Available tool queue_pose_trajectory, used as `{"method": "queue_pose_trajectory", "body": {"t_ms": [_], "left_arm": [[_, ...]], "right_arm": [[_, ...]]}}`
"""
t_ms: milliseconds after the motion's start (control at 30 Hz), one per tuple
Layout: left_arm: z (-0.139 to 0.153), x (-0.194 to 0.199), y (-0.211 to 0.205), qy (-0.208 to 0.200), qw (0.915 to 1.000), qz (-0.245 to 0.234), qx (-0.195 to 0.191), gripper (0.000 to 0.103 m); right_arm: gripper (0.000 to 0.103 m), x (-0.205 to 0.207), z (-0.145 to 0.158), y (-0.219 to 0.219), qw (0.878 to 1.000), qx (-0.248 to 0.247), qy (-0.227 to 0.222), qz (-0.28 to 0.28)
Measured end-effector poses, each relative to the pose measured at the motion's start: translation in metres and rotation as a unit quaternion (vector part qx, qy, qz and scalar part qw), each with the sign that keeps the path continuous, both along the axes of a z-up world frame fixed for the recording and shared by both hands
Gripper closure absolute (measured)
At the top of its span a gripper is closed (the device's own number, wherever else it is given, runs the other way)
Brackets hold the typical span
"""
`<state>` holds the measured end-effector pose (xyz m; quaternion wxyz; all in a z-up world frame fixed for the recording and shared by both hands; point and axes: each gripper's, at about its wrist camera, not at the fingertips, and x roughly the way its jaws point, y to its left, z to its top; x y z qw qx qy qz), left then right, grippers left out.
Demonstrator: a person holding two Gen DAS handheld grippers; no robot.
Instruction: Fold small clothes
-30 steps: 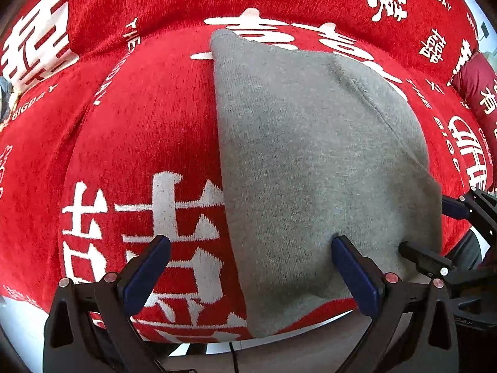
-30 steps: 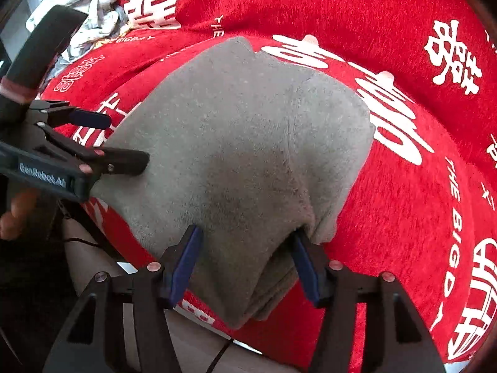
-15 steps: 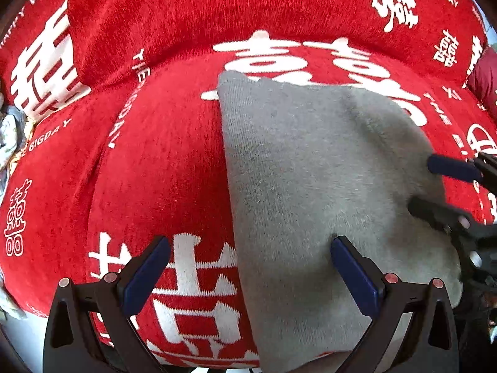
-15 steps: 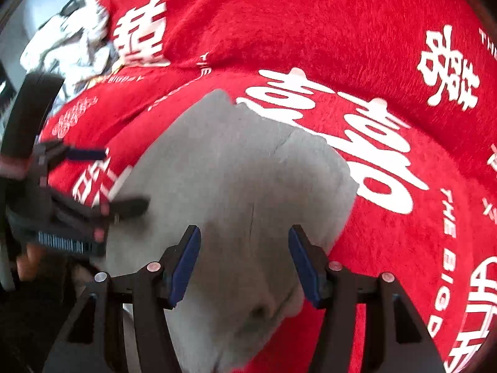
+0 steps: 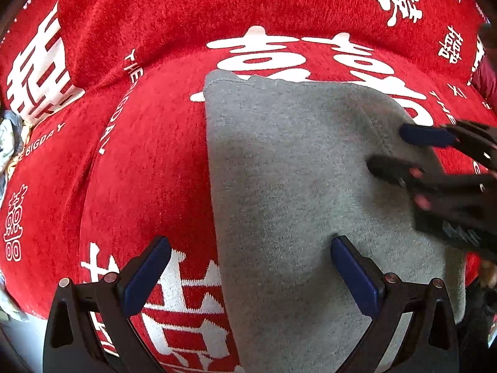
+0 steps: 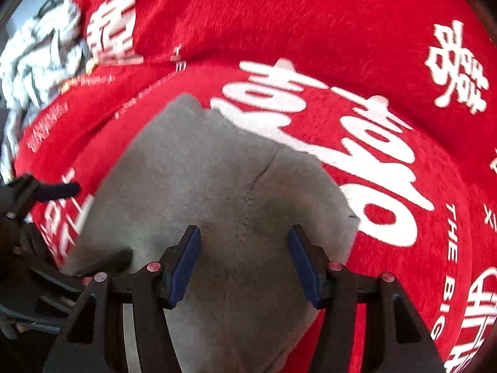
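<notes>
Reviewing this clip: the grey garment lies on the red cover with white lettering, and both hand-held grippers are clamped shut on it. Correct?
Not quite. The grey garment does lie on the red cover with white lettering, but neither gripper is clamped. The left wrist view shows the left hand-held gripper with fingers spread wide; the right wrist view shows the right hand-held gripper open over the cloth too.

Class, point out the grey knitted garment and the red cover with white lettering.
Grey knitted garment (image 5: 289,186), left wrist view, centre of its top layer.
Red cover with white lettering (image 6: 279,18), right wrist view, plain red backrest area.
</notes>
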<state>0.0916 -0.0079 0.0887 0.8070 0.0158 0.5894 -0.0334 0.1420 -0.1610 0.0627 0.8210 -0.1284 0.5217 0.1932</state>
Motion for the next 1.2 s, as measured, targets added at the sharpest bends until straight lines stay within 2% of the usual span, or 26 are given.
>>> {"method": "queue_pose_trajectory", "body": {"t_ms": [100, 267, 400, 500, 567, 633, 667, 800, 1067, 1100, 1200], "left_arm": [[0.000, 0.003, -0.003, 0.001, 1.0000, 0.001, 0.002, 0.000], [0.008, 0.004, -0.002, -0.008, 0.9999, 0.006, 0.006, 0.000], [0.015, 0.009, 0.009, -0.024, 0.9994, 0.024, 0.012, 0.000], [0.007, 0.018, 0.019, -0.010, 0.9990, 0.044, 0.007, 0.000], [0.000, 0.021, 0.023, 0.003, 0.9985, 0.053, -0.008, 0.000], [-0.002, 0.019, 0.021, 0.001, 0.9988, 0.050, -0.006, 0.000], [-0.001, 0.018, 0.019, -0.002, 0.9989, 0.048, -0.001, 0.000], [0.000, 0.016, 0.015, -0.004, 0.9994, 0.035, 0.007, 0.000], [0.005, 0.011, 0.014, 0.001, 0.9994, 0.036, 0.000, 0.000], [0.007, 0.009, 0.013, 0.001, 0.9995, 0.032, -0.001, 0.000], [0.018, 0.000, 0.008, -0.009, 0.9996, 0.023, -0.009, 0.000]], "right_arm": [[0.041, 0.014, -0.002, -0.010, 0.999, 0.023, 0.003, -0.028], [0.040, 0.015, 0.011, -0.016, 0.999, 0.017, 0.007, -0.051], [0.040, -0.024, 0.032, -0.016, 0.999, 0.035, -0.013, -0.015], [0.040, -0.052, 0.034, -0.010, 0.999, 0.042, -0.020, 0.025], [0.040, -0.065, 0.027, -0.002, 0.998, 0.029, -0.025, 0.054], [0.040, -0.075, 0.007, 0.004, 0.997, -0.014, -0.022, 0.072], [0.040, -0.079, 0.006, 0.002, 0.997, -0.009, -0.035, 0.074], [0.039, -0.087, 0.006, -0.017, 0.997, 0.016, -0.034, 0.063], [0.039, -0.105, 0.012, -0.027, 0.998, -0.012, -0.035, 0.054], [0.033, -0.106, 0.014, -0.030, 0.998, -0.019, -0.029, 0.046], [0.032, -0.112, 0.017, -0.038, 0.999, -0.033, -0.018, 0.032]]}}
